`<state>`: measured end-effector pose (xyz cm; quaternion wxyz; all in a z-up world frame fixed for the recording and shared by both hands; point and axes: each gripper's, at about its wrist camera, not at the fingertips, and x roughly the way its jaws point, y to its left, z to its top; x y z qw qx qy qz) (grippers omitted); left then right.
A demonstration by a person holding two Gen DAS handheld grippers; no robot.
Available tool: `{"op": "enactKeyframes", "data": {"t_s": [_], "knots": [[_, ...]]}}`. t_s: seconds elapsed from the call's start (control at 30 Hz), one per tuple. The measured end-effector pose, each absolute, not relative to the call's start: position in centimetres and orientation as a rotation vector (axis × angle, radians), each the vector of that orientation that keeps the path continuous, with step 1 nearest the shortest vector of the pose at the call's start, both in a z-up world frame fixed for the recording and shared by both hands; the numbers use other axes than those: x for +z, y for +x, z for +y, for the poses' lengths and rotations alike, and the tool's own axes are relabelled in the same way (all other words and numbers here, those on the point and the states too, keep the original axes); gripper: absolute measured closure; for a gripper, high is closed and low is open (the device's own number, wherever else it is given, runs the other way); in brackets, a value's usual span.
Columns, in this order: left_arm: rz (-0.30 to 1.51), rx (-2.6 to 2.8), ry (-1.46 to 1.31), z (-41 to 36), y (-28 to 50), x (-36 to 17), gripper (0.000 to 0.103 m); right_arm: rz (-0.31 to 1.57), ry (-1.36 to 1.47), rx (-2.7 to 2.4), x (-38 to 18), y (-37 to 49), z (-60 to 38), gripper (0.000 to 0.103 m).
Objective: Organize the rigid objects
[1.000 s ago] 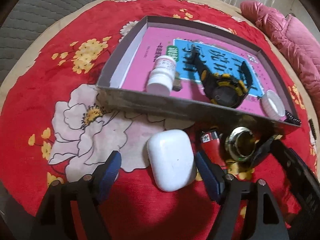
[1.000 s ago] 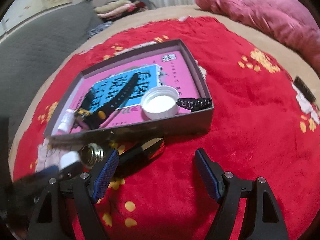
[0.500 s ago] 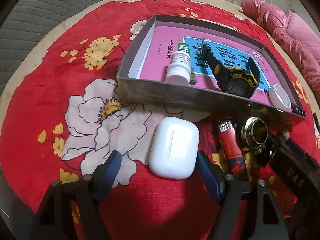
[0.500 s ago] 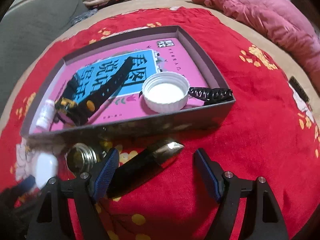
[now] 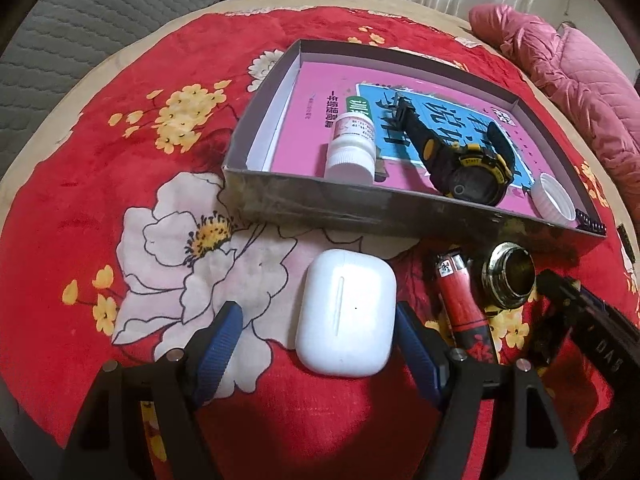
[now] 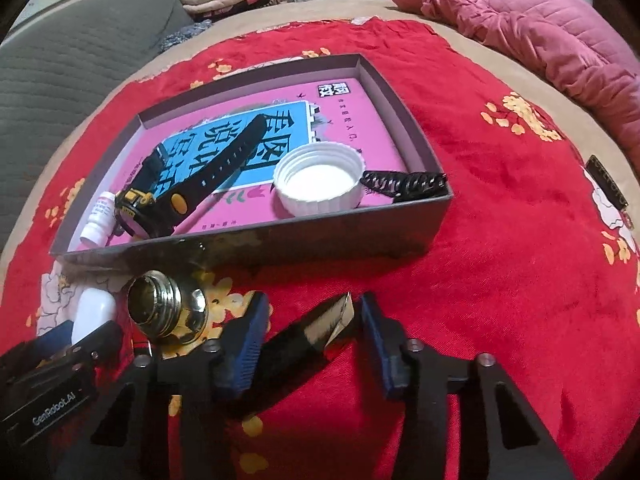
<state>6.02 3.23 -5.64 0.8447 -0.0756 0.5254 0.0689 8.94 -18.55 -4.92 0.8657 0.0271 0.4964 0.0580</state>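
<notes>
- Closing in since a second ago, the right gripper (image 6: 310, 330) now has its jaws drawing together around a dark, faceted stick (image 6: 316, 330) with a metallic tip; earlier they stood wide and the stick lay off to their left.
- Whether both pads already press on the stick I cannot tell: the right pad looks to be touching the tip, while the left pad sits beside the dark body.
- That stick lies slantwise across the jaws, so a squeeze near its tapered tip could pivot it or squirt it out onto the red cloth (image 6: 500, 280).
- Just left of the right gripper stands a brass fitting (image 6: 168, 308); a swing that way could knock it rolling.
- Left gripper (image 5: 316, 340) is open and has crept nearer the white case (image 5: 346, 312), which lies between its pads, close to the right pad and not gripped.
- Smooth and rounded, the case may slip if pinched off-centre, and the soft cloth may let it tilt.
- A red lighter (image 5: 460, 300) lies just right of the case; the left gripper's right finger could nudge it when closing.
- Both grippers work near each other, so a lift by one could clip the other.
- Things still outside must clear the near wall of the box (image 5: 400, 216), which already holds a watch (image 5: 460, 160), bottle (image 5: 352, 148), cap (image 5: 552, 200) and a black chain (image 6: 404, 186); a low carry could catch that wall or land on those.
</notes>
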Motion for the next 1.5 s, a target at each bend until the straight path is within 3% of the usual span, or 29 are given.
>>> {"op": "enactKeyframes", "data": {"t_s": [0.17, 0.4, 0.47, 0.87, 1.07, 1.2, 1.5], "knots": [[1.092, 0.128, -0.144, 3.2, 6.2, -5.9, 0.028, 1.03, 0.079, 0.17, -4.3, 8.7, -19.9, 0.073], [1.076, 0.11, -0.16, 3.9, 6.5, -5.8, 0.057, 1.01, 0.051, 0.212, -3.6, 8.4, -19.8, 0.074], [1.074, 0.102, -0.169, 4.1, 6.4, -5.8, 0.059, 1.009, 0.051, 0.214, -3.6, 8.2, -19.8, 0.075], [1.066, 0.091, -0.177, 4.3, 6.4, -5.8, 0.059, 1.049, 0.135, 0.255, -5.0, 7.9, -19.3, 0.071], [1.053, 0.071, -0.177, 4.3, 6.4, -5.4, 0.059, 1.041, 0.264, 0.307, -4.7, 8.3, -20.4, 0.084], [1.026, 0.03, -0.186, 4.2, 6.3, -4.5, 0.06, 0.996, 0.268, 0.337, -3.6, 8.3, -20.4, 0.099], [0.993, -0.009, -0.238, 4.6, 6.1, -3.6, 0.059, 0.981, 0.259, 0.347, -3.4, 8.4, -20.2, 0.099]]}}
